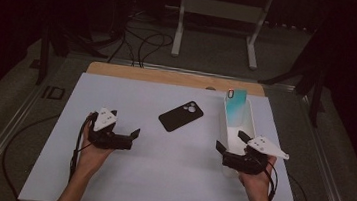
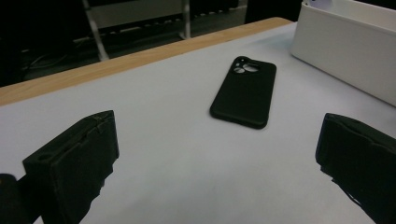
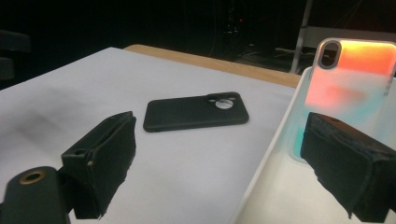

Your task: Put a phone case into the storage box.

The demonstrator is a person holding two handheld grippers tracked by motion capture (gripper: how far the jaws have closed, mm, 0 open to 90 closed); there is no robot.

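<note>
The flat black rubbery phone case lies camera-hole up on the white table sheet, ahead of the left gripper (jaws wide, empty). The right gripper, also wide, straddles the white plastic bin's wall.

No legible text, label, brand, number or sign is found in any view. The black phone case lies back-up on the white table sheet and its surface is plain, with no logo readable. The colourful phone case standing in the white bin likewise bears no readable marking.
</note>
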